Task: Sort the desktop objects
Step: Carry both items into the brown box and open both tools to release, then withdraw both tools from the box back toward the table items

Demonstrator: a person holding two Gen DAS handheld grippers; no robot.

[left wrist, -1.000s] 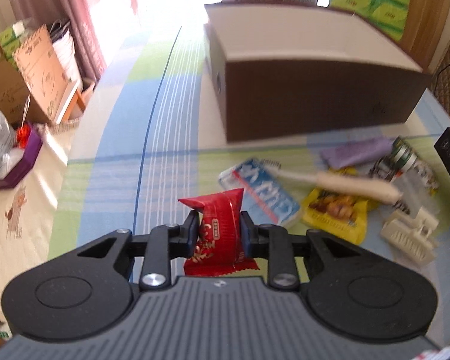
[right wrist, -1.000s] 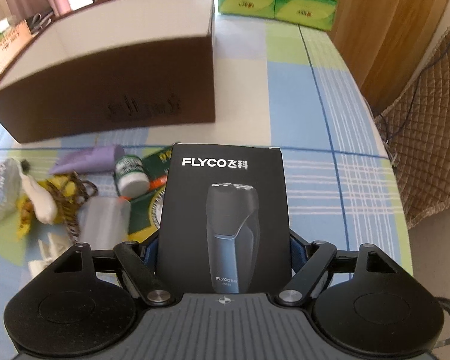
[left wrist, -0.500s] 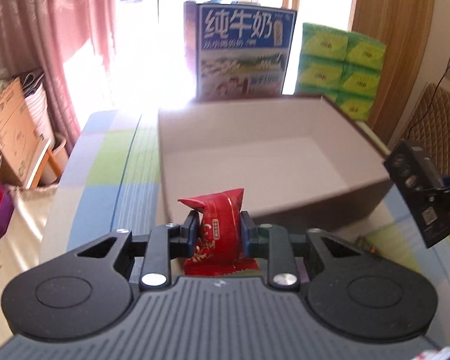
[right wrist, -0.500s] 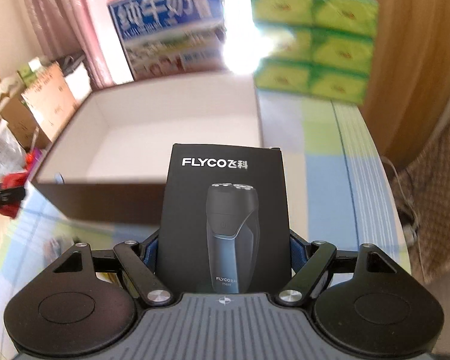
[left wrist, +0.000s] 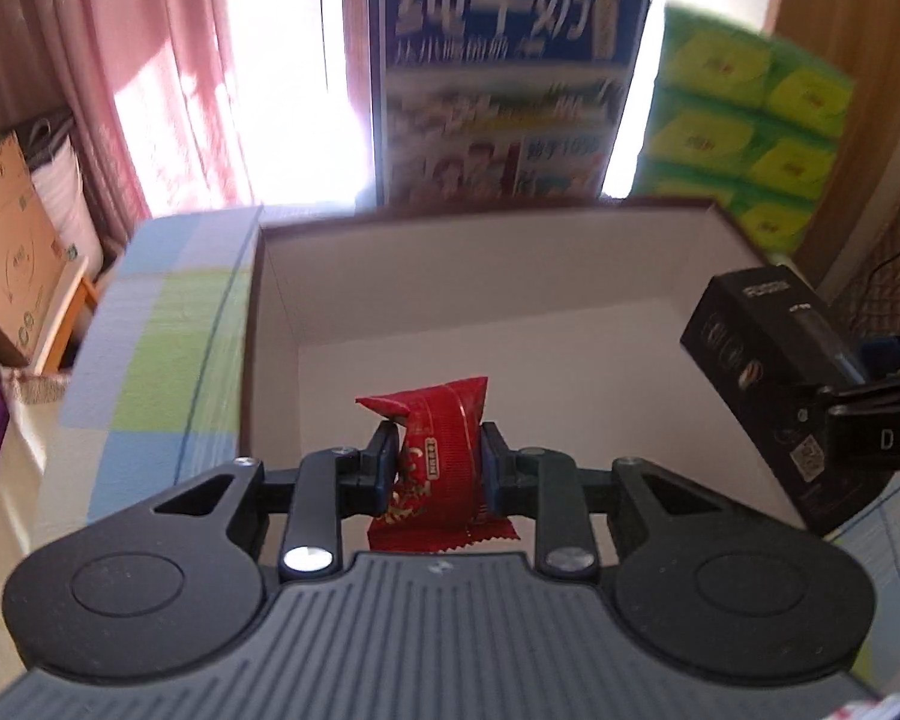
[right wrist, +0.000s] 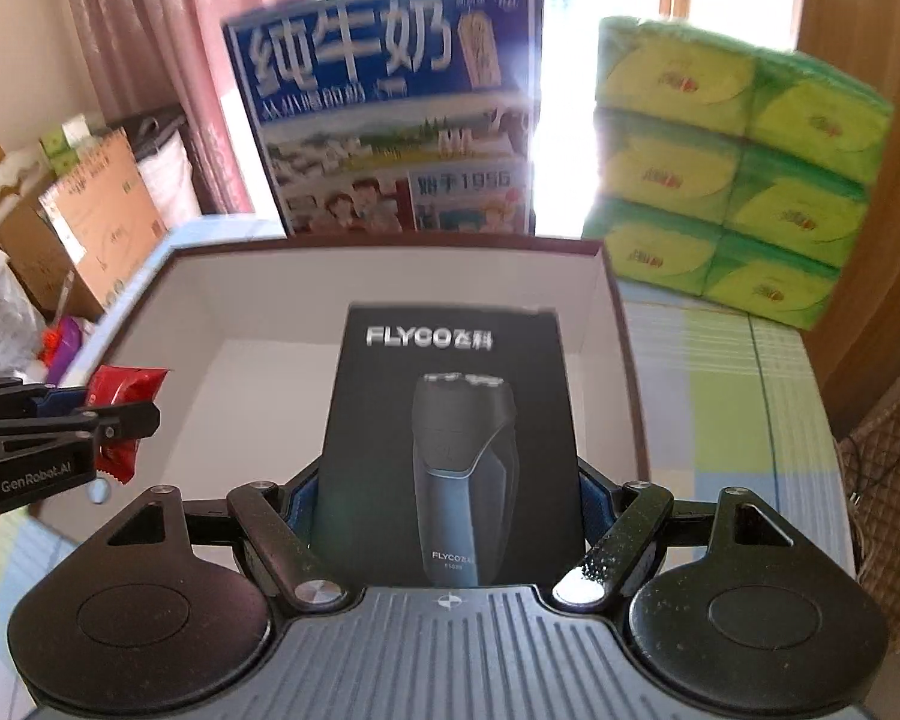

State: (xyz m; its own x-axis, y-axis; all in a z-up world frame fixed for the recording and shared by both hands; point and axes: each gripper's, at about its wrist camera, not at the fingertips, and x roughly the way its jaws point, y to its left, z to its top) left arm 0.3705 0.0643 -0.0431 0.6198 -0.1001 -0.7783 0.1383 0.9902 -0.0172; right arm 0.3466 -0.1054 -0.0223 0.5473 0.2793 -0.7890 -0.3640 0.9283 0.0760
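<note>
We hold both over the box (left wrist: pixel 282 306); left gripper (left wrist: pixel 437 468) pinches sachet (left wrist: pixel 444 456), right gripper (right wrist: pixel 444 504) clamps carton (right wrist: pixel 450 420). Floor lies straight below both; we judge neither nearer.

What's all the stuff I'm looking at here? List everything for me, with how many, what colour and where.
snack packet: one, red, clamped in the left gripper, over the box's near left part
shaver box: one, black, printed FLYCO, clamped in the right gripper, over the box's near right part
storage box: one, brown outside, white inside, open-topped, on the table; nothing seen lying inside
tablecloth: one, blue, green and white checks, under the box
milk carton: one, blue with white lettering, behind the box
tissue packs: one stack, green, behind the box to the right
curtain: one, pink, far left
cardboard boxes: several, brown, off the table to the left
left gripper: one, black, shut on the packet
right gripper: one, black, shut on the shaver box
</note>
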